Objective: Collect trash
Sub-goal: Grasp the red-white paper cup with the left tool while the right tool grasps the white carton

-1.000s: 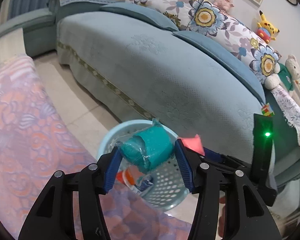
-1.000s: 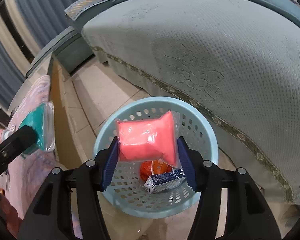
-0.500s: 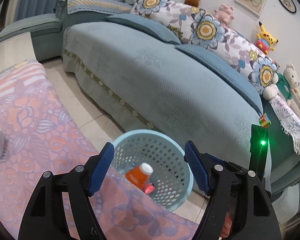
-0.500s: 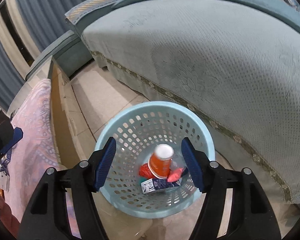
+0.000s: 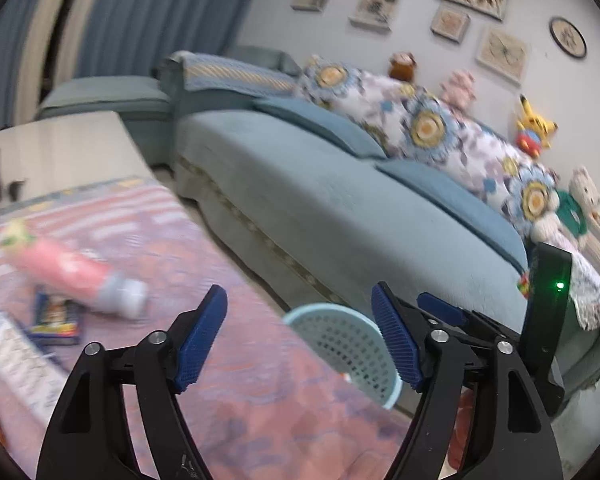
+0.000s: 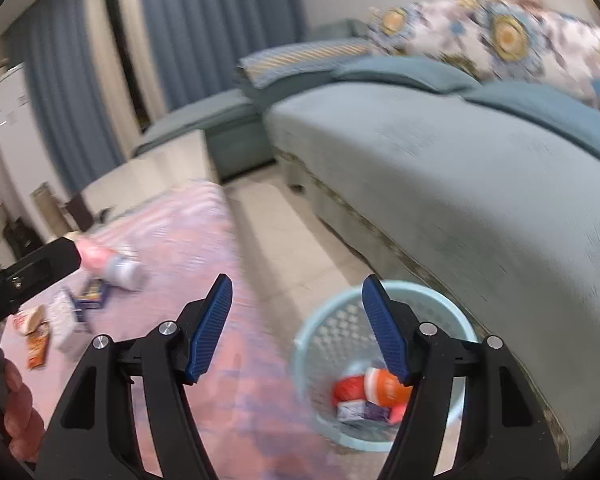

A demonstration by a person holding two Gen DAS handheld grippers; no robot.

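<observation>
Both hand-held grippers were empty at this point, the left hand-held gripper with its jaws spread wide apart and the right hand-held gripper spread just the same, nothing between the pads. The light blue basket sat on the floor between the bench and the sofa, and from the right wrist view it held an orange bottle, something red and a small carton. Plenty of trash was left on the bench's pink patterned cloth: a pink bottle lying on its side, a dark blue packet just beside it, plus some wrappers nearer the edge, all a bit blurry. So I'd say this was the gap between drops, heading for another pickup. Next move probably calls for swinging over the cloth, lining the open jaws up across the pink bottle's body and closing gently so it doesn't roll off.
</observation>
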